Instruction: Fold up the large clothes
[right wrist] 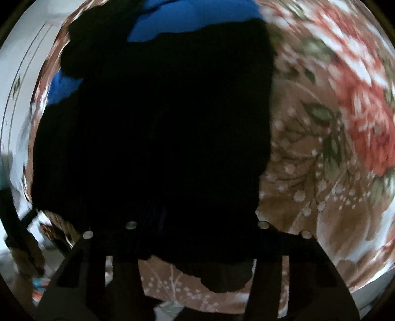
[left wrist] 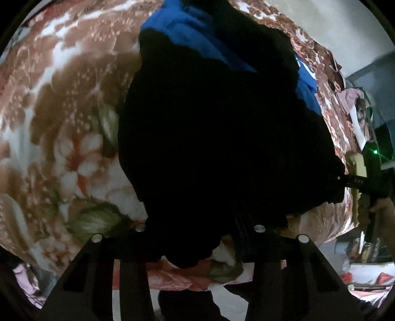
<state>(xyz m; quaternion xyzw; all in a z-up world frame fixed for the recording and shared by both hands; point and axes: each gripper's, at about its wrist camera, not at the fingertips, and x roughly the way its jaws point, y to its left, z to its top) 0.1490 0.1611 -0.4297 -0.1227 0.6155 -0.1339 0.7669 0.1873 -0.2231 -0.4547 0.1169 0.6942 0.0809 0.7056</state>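
Observation:
A large black garment (left wrist: 217, 128) lies on a floral blanket (left wrist: 61, 111), partly over a blue garment (left wrist: 187, 27). My left gripper (left wrist: 200, 237) is at the black garment's near edge; dark cloth fills the gap between its fingers, and its tips are lost against the cloth. In the right wrist view the same black garment (right wrist: 153, 128) fills the middle, with the blue garment (right wrist: 197, 22) behind it. My right gripper (right wrist: 195, 237) is at the near hem, with black cloth across its fingers. The other gripper (left wrist: 370, 182) shows at the left wrist view's right edge.
The floral blanket (right wrist: 333, 123) covers the bed on all sides of the garments. Its near edge drops off just under both grippers. Beyond the bed's right edge is clutter (left wrist: 363, 251) on the floor and pink cloth (left wrist: 350, 98) on a stand.

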